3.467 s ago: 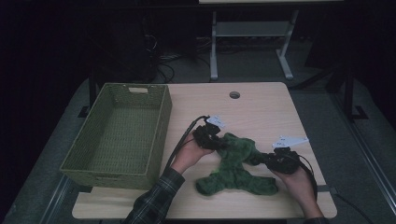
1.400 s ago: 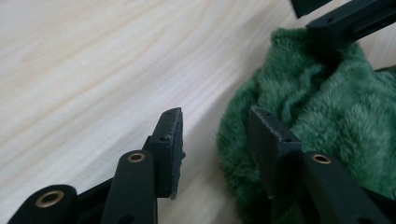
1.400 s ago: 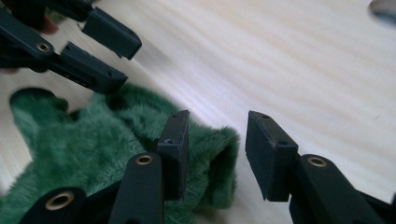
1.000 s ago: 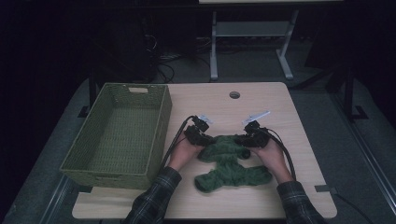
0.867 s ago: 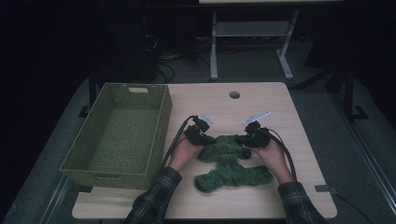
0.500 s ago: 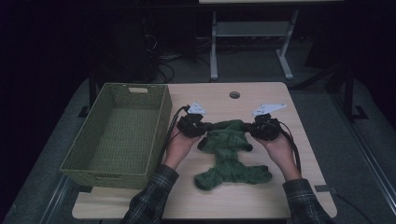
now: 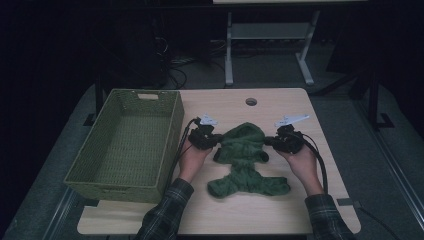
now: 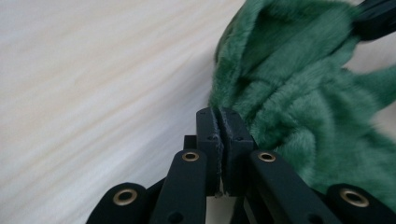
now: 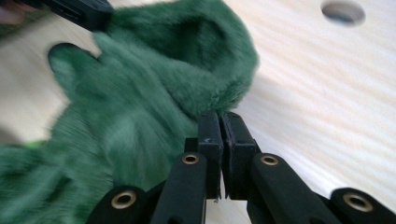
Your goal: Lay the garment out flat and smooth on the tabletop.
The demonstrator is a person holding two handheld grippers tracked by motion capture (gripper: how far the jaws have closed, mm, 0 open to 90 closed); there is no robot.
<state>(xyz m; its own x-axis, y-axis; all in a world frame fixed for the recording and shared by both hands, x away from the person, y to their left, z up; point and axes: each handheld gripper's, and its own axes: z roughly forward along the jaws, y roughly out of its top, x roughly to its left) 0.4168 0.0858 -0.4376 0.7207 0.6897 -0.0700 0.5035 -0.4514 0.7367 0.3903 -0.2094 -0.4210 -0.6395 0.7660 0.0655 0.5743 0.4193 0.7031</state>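
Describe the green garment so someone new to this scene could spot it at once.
On the light wooden table, right of the woven green basket, lies the green garment, stretched between the left gripper and the right gripper, each shut on one side of its hood. It is the table's one soft, furry thing, dark green.

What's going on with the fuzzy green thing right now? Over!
Left gripper and right gripper both shut on the green fleece garment, one each side. Garment spread on the table. Wicker basket beside it, nothing blocking.
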